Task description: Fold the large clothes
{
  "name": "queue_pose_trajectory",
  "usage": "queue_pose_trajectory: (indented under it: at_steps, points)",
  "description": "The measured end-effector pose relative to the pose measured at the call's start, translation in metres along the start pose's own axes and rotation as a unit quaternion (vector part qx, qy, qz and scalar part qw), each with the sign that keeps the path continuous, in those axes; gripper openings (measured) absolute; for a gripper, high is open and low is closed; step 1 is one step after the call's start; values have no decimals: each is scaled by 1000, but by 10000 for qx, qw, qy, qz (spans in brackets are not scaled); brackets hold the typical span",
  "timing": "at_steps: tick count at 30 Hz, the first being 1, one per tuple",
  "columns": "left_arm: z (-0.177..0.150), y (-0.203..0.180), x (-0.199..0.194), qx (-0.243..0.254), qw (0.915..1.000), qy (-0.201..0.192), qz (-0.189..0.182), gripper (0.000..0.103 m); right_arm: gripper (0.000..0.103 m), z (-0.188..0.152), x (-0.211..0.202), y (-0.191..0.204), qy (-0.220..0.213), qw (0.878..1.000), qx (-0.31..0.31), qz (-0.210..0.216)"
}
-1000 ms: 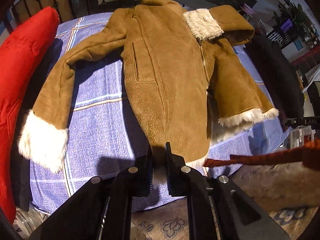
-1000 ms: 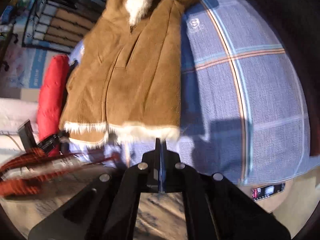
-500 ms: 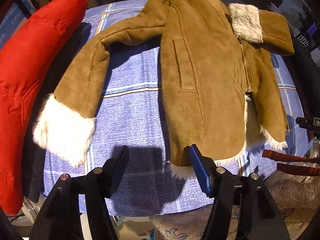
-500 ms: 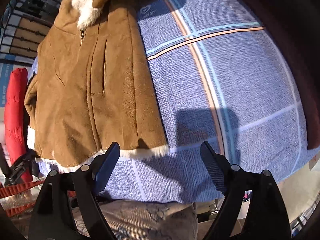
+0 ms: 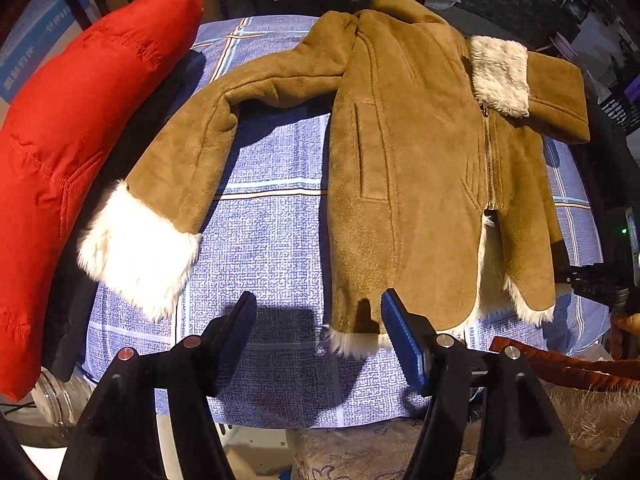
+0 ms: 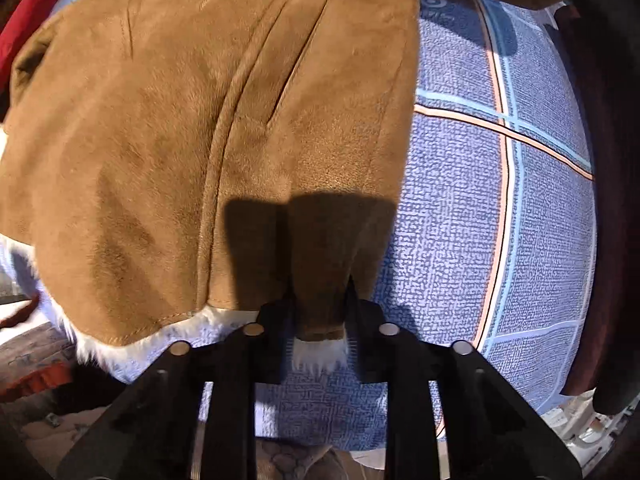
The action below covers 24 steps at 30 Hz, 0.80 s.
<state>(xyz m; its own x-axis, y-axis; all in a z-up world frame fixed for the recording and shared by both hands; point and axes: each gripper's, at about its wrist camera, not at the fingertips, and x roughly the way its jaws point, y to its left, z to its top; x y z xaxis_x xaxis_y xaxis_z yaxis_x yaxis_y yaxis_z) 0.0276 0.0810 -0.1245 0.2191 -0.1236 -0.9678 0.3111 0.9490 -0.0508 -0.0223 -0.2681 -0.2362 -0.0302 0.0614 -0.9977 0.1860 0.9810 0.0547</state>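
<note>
Fingers (image 5: pixel 240 332) of the left gripper (image 5: pixel 320 340) stand spread wide and released, with blue ribbed pads, hovering over the near edge of the bed with bare cloth between them; the right-hand pad sits just at the coat's hem. Farthest left in that view lies a red padded jacket (image 5: pixel 72 128), smooth and puffy with stitched seams, curving along the bed's side over something dark. Below it, at the corner, a clear glass jar (image 5: pixel 52 404) shows only in part; what it holds cannot be made out. Next comes the tan suede coat (image 5: pixel 400 168), spread flat on the blue checked bedsheet (image 5: pixel 272 248): its one sleeve angles outward and ends in a thick white fur cuff (image 5: pixel 140 248), the body has a slit pocket and a metal zipper (image 5: pixel 490 160), a pale fur collar (image 5: pixel 500 74) is turned back at the top, and shaggy white lining fringes the rounded hem. The sheet is coarse-woven with orange and light-blue lines, and a wide stretch of it lies bare between the sleeve and the body. At the far right a rust-red strap (image 5: pixel 560 364) crosses a pale shaggy rug.

In the right wrist view, the coat (image 6: pixel 200 120) fills the left and middle, its nap soft and seamed. The right gripper (image 6: pixel 318 320) is clamped on the hem's corner, a fold of suede and a tuft of white fur pinched between its black fingers (image 6: pixel 276 320). To the right the bedsheet (image 6: pixel 500 220) runs uncovered to its edge, bordered by dark fabric.
</note>
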Motion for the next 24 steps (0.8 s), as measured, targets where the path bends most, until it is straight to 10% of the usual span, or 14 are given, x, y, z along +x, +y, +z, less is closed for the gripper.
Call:
queue_pose_trajectory:
  at_steps: [11, 17, 24]
  points:
    - [32, -56, 23, 653, 9971, 31, -391, 66, 15, -5, -8, -110, -80, 9957, 909, 140]
    - [36, -93, 43, 1247, 9914, 188, -345, 67, 46, -4, -2, -127, 108, 9830, 1827, 137]
    - [54, -115, 53, 1258, 9909, 157, -447, 74, 61, 23, -68, -103, -925, 9895, 1079, 254]
